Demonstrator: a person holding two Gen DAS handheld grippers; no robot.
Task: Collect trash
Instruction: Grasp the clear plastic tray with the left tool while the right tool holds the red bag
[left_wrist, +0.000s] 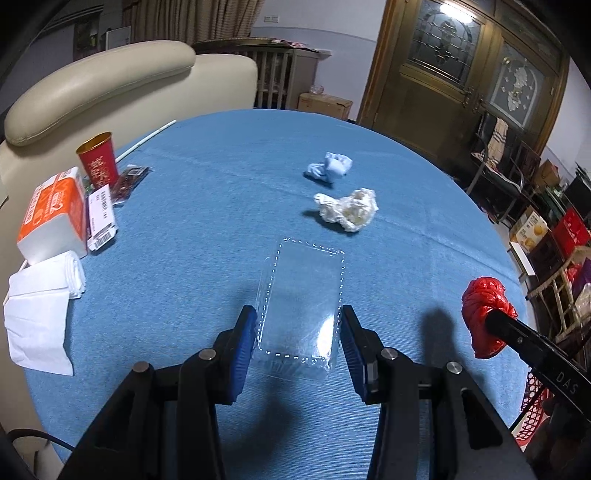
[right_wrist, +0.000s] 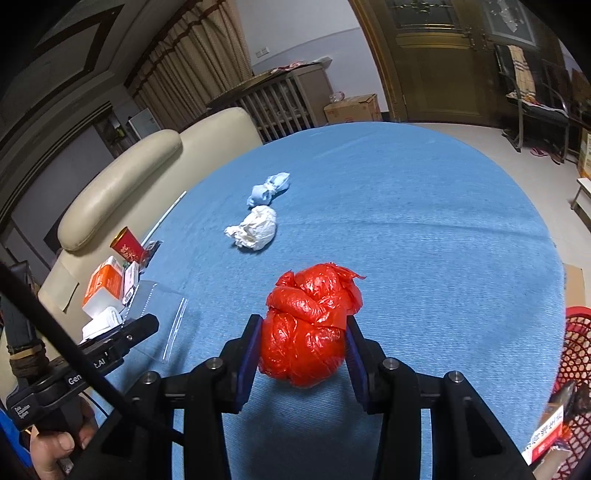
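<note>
Blue-padded fingers of the left gripper (left_wrist: 298, 334) are set on either side of a clear plastic container (left_wrist: 301, 306) on the blue tablecloth (left_wrist: 221, 155), touching or nearly touching its thin walls though a firm hold cannot be confirmed, while the right gripper (right_wrist: 303, 341) is closed on a crumpled red plastic bag (right_wrist: 310, 325). If the container is squeezed hard it may be buckled or shot out of the pads, and the slick bag may be lost before the red basket (right_wrist: 576, 354) at the table's right edge is reached. Farther off a white paper wad (left_wrist: 349, 209) and a blue paper wad (left_wrist: 328, 167) remain uncollected, well apart from the red cup (left_wrist: 99, 160), orange tissue pack (left_wrist: 53, 214) and folded napkins (left_wrist: 40, 302) at the left, and nothing is seen blocking either path.
</note>
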